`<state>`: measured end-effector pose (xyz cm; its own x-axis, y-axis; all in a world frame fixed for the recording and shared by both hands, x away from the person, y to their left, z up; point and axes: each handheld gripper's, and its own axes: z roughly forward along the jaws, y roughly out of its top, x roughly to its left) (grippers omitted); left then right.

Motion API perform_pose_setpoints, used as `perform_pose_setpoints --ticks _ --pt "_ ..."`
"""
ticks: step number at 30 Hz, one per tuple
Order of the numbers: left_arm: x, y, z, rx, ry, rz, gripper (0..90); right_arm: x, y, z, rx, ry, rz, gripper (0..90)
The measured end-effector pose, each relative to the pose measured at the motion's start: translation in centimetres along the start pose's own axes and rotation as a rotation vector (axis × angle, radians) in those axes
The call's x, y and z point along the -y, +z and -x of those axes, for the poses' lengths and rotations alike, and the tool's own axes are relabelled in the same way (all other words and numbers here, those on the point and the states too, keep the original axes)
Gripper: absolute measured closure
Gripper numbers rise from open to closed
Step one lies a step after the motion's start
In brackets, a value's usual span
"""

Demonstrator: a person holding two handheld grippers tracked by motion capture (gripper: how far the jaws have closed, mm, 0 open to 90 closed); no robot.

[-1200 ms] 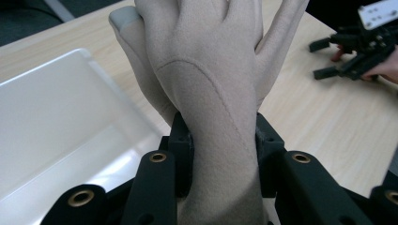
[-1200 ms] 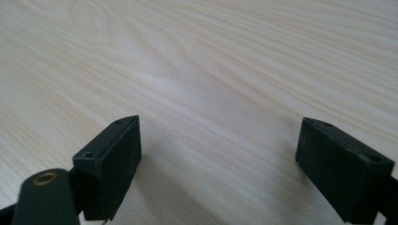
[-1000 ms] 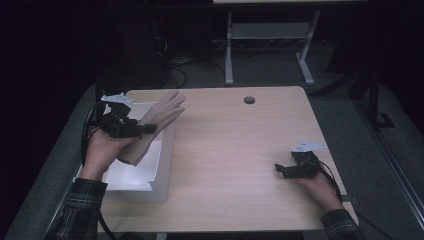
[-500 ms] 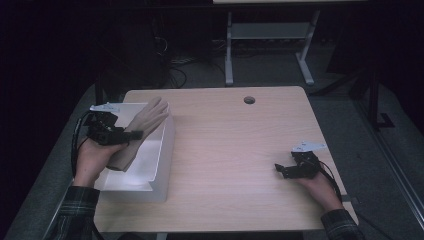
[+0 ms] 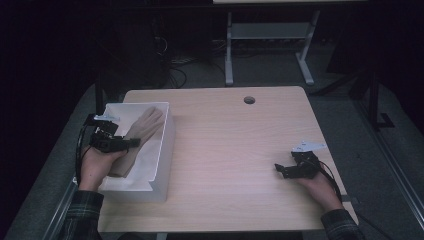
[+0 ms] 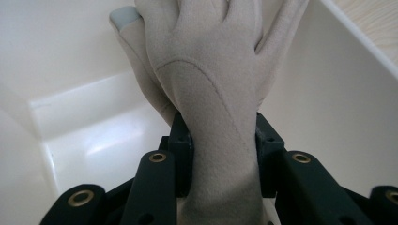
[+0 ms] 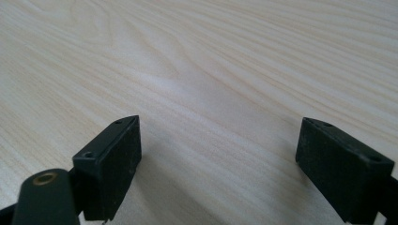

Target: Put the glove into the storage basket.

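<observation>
Left gripper [image 5: 131,142] clamps a glove [image 6: 211,93] inside the bin [image 5: 162,150]; right gripper [image 7: 218,164] rests low on the counter [image 5: 230,145], fingers apart.

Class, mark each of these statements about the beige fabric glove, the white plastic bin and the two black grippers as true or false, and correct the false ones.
1. The left gripper is shut on the beige fabric glove. True.
2. The glove lies flat on the light wooden table. False: it hangs inside the white plastic bin.
3. The right gripper holds nothing. True.
4. The right gripper's jaws are closed. False: they stand wide apart.
5. The bin sits at the table's right edge. False: the left.
</observation>
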<state>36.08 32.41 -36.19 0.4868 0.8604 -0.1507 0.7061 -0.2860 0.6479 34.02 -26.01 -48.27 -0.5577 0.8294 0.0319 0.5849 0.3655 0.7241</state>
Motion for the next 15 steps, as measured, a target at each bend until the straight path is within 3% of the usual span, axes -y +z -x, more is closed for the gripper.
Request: perform_pose_setpoints --ticks 15 --pt "2.3 4.3 -0.6 -0.012 -0.014 -0.094 66.5 0.0 0.0 0.0 0.000 0.000 0.000 14.2"
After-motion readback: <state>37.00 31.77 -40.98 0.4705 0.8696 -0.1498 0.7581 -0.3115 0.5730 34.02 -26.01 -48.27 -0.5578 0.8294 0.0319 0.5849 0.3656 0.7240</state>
